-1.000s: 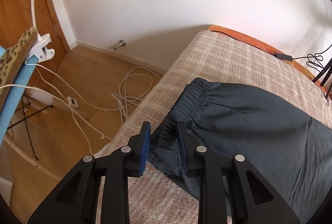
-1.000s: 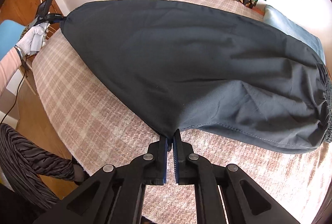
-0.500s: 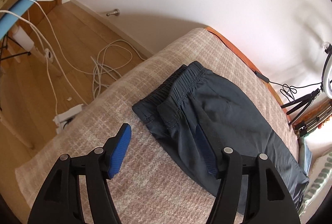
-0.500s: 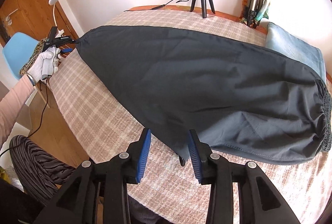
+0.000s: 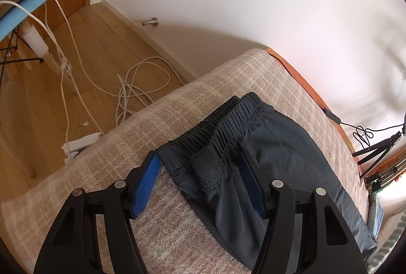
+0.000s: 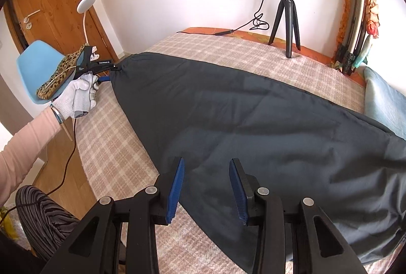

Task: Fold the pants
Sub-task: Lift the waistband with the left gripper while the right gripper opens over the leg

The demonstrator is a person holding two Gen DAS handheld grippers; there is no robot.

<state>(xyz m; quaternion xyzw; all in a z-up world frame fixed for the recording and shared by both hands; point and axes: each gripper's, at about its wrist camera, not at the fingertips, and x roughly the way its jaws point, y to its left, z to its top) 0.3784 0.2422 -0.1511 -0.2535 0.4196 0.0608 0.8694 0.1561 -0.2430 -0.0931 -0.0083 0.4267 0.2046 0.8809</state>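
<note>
Dark grey pants lie folded lengthwise across the checked bedspread. Their elastic end lies flat between the fingers of my left gripper, which stands open, its blue pads clear of the cloth. In the right wrist view that same left gripper sits at the pants' far left end, held by a gloved hand. My right gripper hovers open above the near edge of the pants, nothing between its pads.
A ring light on a tripod stands at the back of the bed. A folded light-blue cloth lies at the right. A blue chair stands left of the bed. White cables and a power strip lie on the wooden floor.
Both grippers have let go of the pants and opened. The left one rolled and now straddles the elastic end. The right one rose and moved over the fabric.
</note>
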